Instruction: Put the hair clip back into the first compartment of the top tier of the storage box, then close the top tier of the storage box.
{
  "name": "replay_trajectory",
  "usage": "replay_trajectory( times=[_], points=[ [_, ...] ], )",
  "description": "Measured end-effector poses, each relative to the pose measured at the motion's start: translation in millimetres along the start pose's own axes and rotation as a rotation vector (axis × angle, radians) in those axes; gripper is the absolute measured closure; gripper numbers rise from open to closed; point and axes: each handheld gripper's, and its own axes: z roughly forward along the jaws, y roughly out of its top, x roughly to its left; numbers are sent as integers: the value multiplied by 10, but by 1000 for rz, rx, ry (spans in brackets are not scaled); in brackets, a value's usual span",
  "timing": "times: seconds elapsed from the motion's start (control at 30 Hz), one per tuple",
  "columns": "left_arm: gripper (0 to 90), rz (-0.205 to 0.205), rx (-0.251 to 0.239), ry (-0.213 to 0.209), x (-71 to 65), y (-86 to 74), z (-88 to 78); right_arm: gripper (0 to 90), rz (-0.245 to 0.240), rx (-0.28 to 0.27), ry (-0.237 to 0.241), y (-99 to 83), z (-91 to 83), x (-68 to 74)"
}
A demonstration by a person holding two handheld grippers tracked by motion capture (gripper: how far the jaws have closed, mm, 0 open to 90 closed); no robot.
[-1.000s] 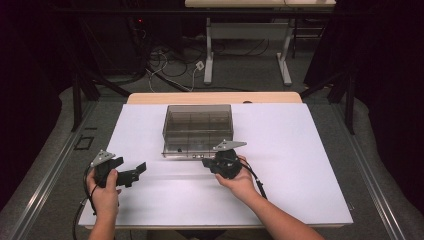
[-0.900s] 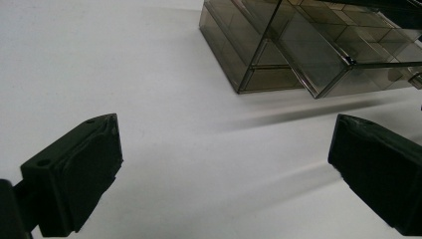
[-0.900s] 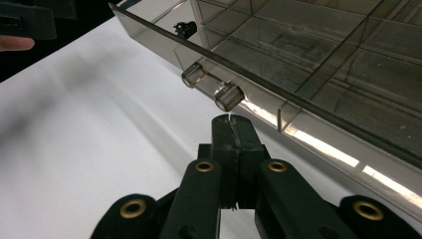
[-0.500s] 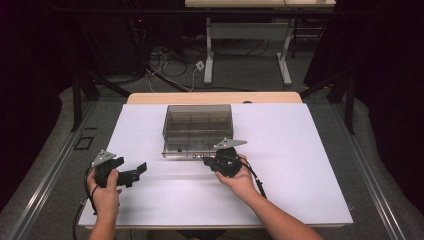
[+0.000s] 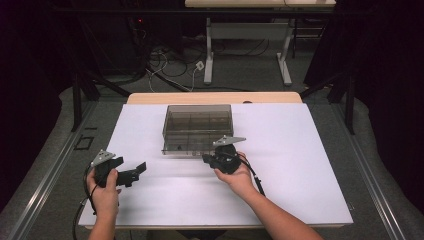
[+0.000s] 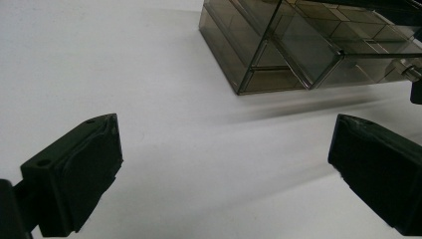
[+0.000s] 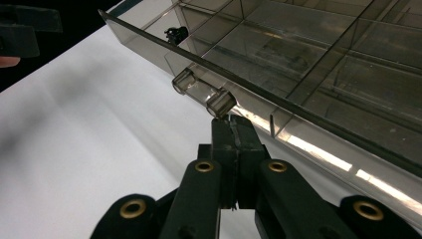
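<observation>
**Right tongs close in on the box latch**

High view: the clear smoky plastic box (image 5: 198,128) sits at the middle of the white counter (image 5: 310,165), toward its far side. The right tongs (image 5: 216,159) have crept forward over the last second and now sit at the box's near edge, just below its front rim. The left tongs (image 5: 136,170) stay parked well apart on the near left, held by the left hand (image 5: 104,192), unchanged from a second ago.

Left gripper view: the left tongs (image 6: 224,164) are spread wide over bare counter, holding nothing. The box (image 6: 278,55) lies ahead to the right, its divided compartments looking empty.

Right gripper view: the right tongs (image 7: 234,127) are pressed together, tips just under the small clear latch (image 7: 205,93) on the box's front edge, touching or nearly so; I cannot tell which. That small advance suggests the latch is about to be pushed up to free the lid.
</observation>
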Motion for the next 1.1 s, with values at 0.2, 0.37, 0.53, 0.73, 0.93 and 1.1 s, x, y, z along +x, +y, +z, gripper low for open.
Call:
replay_trajectory(
  times=[0.2, 0.37, 0.53, 0.73, 0.93, 1.1],
  points=[
    [10, -1, -4, 1, 4, 4, -5, 899, -4, -4, -9, 40, 20, -3],
    [10, 1, -3, 0, 7, 6, -4, 898, 3, 2, -12, 69, 33, -22],
    [10, -1, -3, 2, 12, 3, -4, 898, 9, 5, -20, 95, 47, -38],
    [11, -4, -7, 2, 17, 11, -13, 898, 18, 8, -30, 135, 72, -72],
    [11, -2, -5, 2, 19, 10, -13, 898, 29, 3, -38, 162, 98, -104],
    [11, -5, -5, 5, 23, 1, -25, 898, 32, 5, -42, 178, 114, -131]
  ],
)
